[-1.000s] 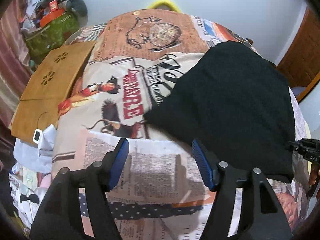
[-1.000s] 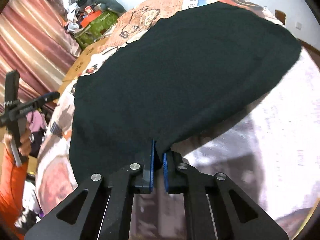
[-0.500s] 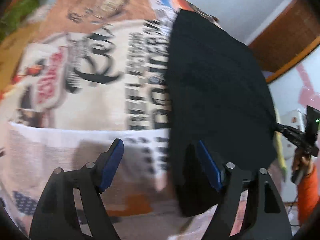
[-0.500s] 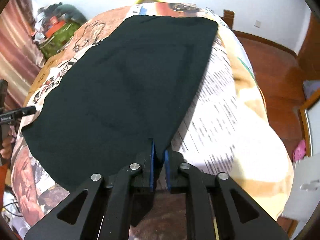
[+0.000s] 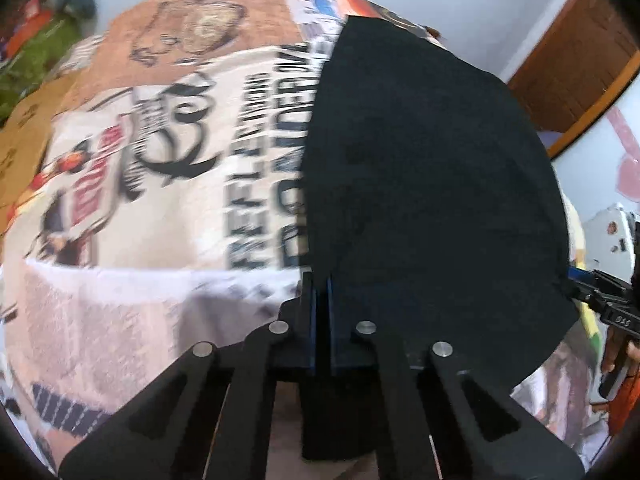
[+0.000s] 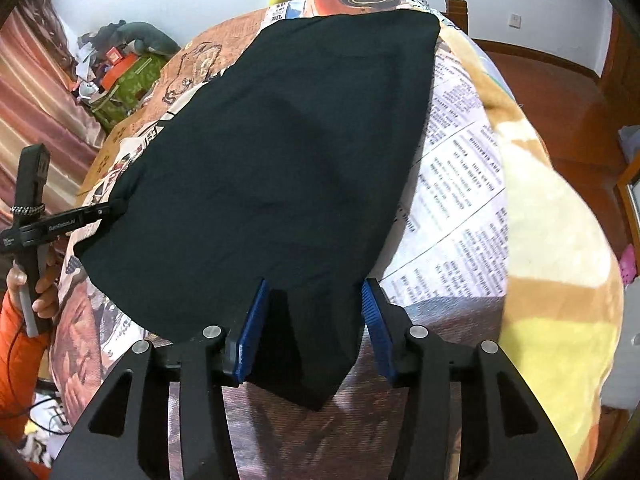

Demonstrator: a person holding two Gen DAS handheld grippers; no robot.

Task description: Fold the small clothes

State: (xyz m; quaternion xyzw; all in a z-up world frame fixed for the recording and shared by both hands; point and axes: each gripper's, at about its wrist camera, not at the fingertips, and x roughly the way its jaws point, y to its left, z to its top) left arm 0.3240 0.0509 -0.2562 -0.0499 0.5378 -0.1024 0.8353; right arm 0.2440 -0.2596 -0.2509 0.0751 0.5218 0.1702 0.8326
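Observation:
A black garment lies spread flat on a bed covered with a newspaper-print blanket. It also shows in the left wrist view. My left gripper is shut on the garment's near left corner; it shows from the side in the right wrist view. My right gripper is open, its blue pads on either side of the garment's near right corner, which lies loose between them. It shows at the garment's far edge in the left wrist view.
A wooden board lies at the bed's left edge. Green and orange clutter sits beyond the bed by a striped curtain. Wooden floor lies to the right of the bed.
My left gripper moved right and closed on the garment's near left corner. My right gripper opened and let go of the corner that it held.

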